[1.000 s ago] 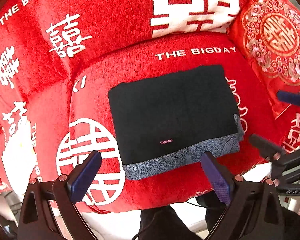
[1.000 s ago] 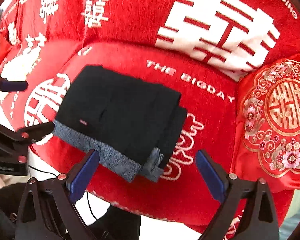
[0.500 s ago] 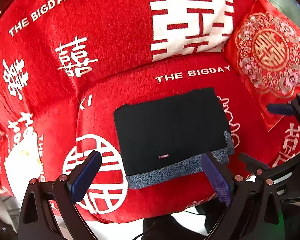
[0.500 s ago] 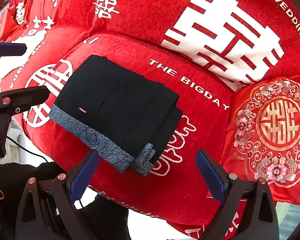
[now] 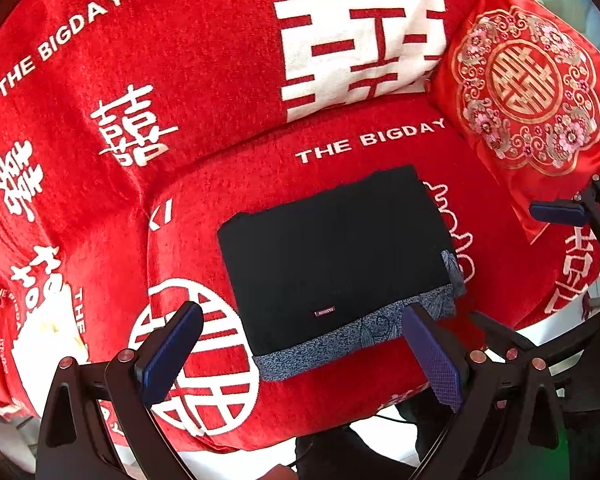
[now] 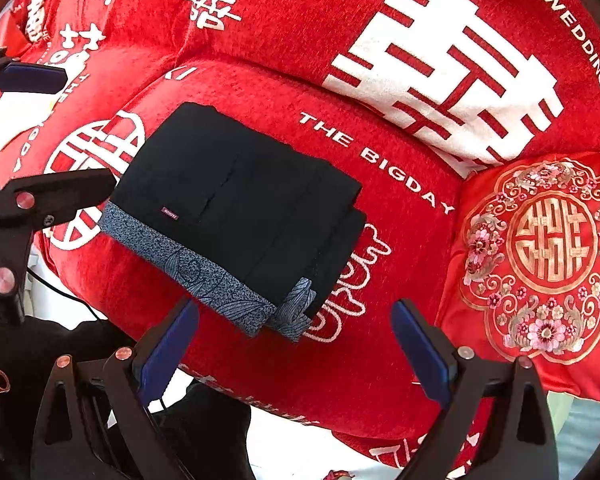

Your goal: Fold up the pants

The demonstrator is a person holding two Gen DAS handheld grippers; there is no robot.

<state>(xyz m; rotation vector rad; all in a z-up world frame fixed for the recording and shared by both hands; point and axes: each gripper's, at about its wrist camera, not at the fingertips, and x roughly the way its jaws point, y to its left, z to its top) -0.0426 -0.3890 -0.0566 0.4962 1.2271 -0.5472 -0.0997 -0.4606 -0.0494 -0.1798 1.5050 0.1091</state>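
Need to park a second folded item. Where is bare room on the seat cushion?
Bare red cover left of the folded pants, over the white circle emblem. A narrower strip behind, along THE BIGDAY lettering. Right side is crowded: the embroidered pillow sits close.

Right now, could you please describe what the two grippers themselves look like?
Both match: the left gripper and the right gripper have black angular plastic frames with copper-coloured round rivets. Each finger ends in a flat, dark blue, finely textured pad. No sleeves show.

Seat cover (image 5: 204,240) bare all around folded pants (image 5: 332,256) | embroidered cushion (image 5: 528,92) crowds the right edge
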